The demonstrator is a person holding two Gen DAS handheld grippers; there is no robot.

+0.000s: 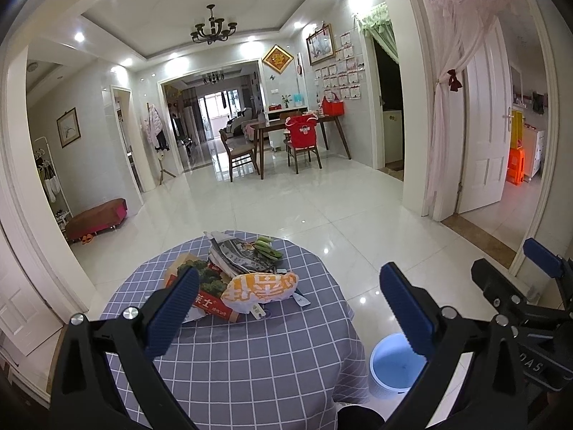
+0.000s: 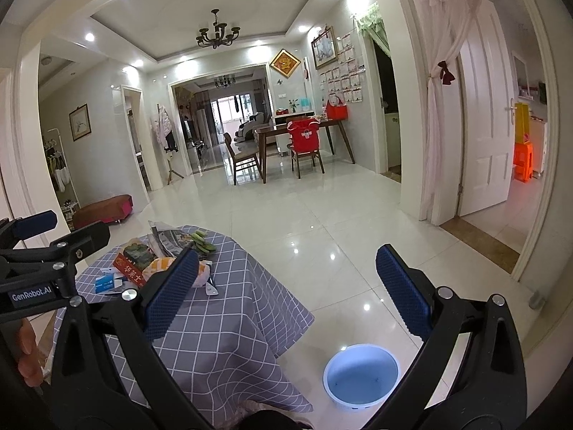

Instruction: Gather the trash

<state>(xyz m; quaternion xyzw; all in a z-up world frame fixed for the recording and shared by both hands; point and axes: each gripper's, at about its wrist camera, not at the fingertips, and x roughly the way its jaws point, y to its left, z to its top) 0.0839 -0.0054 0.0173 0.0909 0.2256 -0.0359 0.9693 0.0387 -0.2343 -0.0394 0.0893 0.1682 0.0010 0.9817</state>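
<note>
Left gripper [image 1: 290, 317] and right gripper [image 2: 286, 295] both gape wide, seemingly empty, above the trash-strewn table [image 1: 250, 358]

Trash pile [image 1: 236, 276] on table [image 1: 250, 358]; bin [image 2: 361, 376] on floor, right of table.

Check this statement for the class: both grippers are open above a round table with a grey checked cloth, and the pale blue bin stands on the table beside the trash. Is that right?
One detail is wrong. The pale blue bin stands on the floor beside the table, not on it, as the right wrist view shows. The rest holds: left gripper and right gripper are open, and the trash lies on the cloth.
</note>
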